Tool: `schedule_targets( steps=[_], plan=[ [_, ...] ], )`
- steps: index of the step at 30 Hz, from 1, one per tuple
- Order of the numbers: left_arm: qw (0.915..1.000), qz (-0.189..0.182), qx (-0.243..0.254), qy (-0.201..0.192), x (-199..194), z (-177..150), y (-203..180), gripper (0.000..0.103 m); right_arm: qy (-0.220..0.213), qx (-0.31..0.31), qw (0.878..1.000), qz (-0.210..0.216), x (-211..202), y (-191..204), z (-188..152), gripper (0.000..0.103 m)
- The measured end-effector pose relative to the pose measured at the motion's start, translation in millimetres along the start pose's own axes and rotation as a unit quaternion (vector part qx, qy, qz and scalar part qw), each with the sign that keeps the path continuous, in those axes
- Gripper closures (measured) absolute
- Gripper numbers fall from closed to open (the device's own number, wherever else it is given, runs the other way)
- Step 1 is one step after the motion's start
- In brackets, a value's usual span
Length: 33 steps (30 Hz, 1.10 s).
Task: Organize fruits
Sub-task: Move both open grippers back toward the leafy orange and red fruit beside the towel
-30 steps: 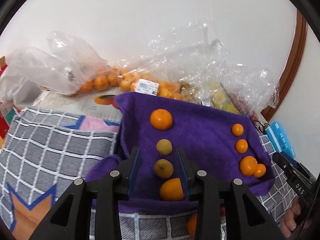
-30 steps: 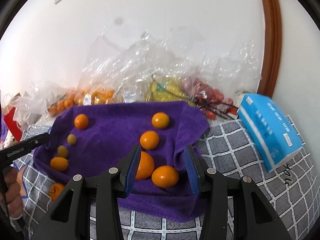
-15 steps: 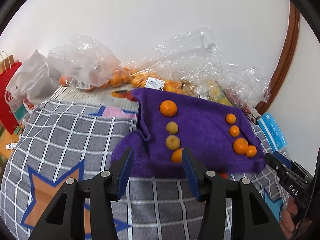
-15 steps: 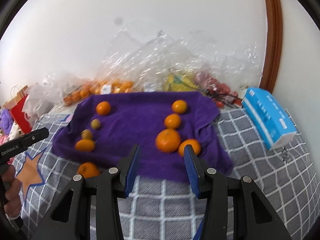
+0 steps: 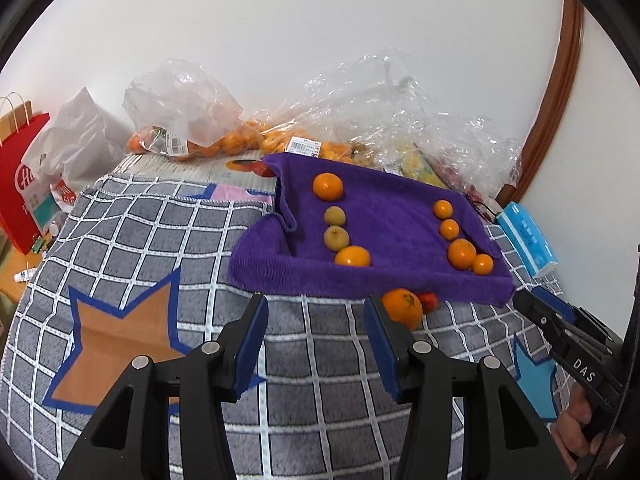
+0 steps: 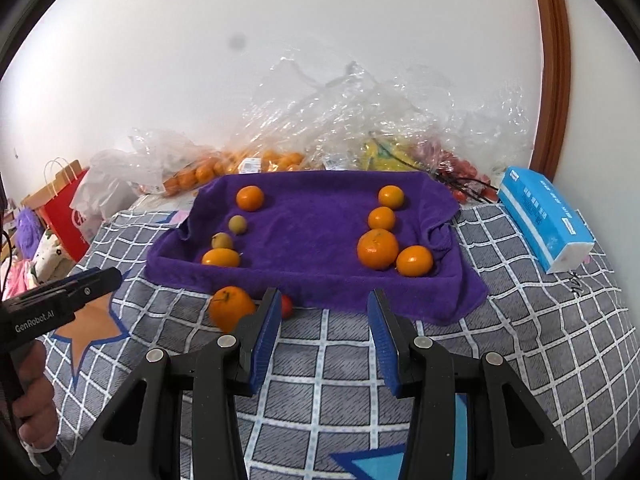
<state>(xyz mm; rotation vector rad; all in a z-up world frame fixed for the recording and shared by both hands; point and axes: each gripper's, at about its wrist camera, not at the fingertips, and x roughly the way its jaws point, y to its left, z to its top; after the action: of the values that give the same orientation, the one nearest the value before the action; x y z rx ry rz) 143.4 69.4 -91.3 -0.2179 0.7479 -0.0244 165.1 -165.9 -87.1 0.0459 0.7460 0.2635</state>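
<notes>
A purple towel (image 5: pixel 392 216) (image 6: pixel 312 224) holds two rows of fruit. The left row runs orange (image 5: pixel 328 186), two small yellow-green fruits (image 5: pixel 334 215), orange (image 5: pixel 353 257). The right row is several oranges (image 6: pixel 378 249). In front of the towel, on the checked blanket, lie a loose orange (image 5: pixel 402 307) (image 6: pixel 231 307) and a small red fruit (image 5: pixel 428 301) (image 6: pixel 286 306). My left gripper (image 5: pixel 316 312) hangs open over the blanket short of the towel, with nothing between its fingers. My right gripper (image 6: pixel 325 304) is open too, empty, just before the towel's front edge.
Clear plastic bags of oranges (image 5: pixel 224 142) and other fruit are piled against the white wall behind the towel. A blue tissue pack (image 6: pixel 544 216) lies to the right. A red paper bag (image 5: pixel 20 184) stands at far left. The grey checked blanket (image 5: pixel 160 240) covers the surface.
Both grippers have drawn back from the towel toward me, so the fruit looks smaller and farther. The left jaws have spread wider. The loose orange in front of the towel has come into full view.
</notes>
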Motion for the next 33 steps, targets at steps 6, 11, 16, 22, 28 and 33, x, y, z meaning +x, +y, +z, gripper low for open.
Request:
schedule_targets(
  steps=[6, 11, 16, 22, 28, 33],
  plan=[
    [0.9999, 0.006, 0.012, 0.001, -9, -9, -2, 0.056, -0.002, 0.012, 1.000, 0.007, -6, 1, -4, 0.055],
    [0.9997, 0.011, 0.022, 0.007, -13, -14, -5, 0.056, -0.003, -0.002, 1.000, -0.001, -9, 7, -5, 0.049],
    [0.9998, 0.002, 0.016, 0.007, -15, -18, -5, 0.056, -0.007, -0.005, 1.000, -0.006, -12, 10, -7, 0.049],
    [0.9997, 0.006, 0.022, 0.005, -14, -21, -6, 0.056, -0.016, -0.012, 1.000, -0.017, -12, 13, -8, 0.049],
    [0.9997, 0.009, 0.024, 0.006, -9, -24, 0, 0.056, -0.021, -0.010, 0.999, -0.034, -4, 12, -9, 0.049],
    [0.9997, 0.001, 0.015, 0.021, 1, -21, 11, 0.049, 0.024, 0.007, 1.000, -0.003, 14, 11, -5, 0.049]
  ],
)
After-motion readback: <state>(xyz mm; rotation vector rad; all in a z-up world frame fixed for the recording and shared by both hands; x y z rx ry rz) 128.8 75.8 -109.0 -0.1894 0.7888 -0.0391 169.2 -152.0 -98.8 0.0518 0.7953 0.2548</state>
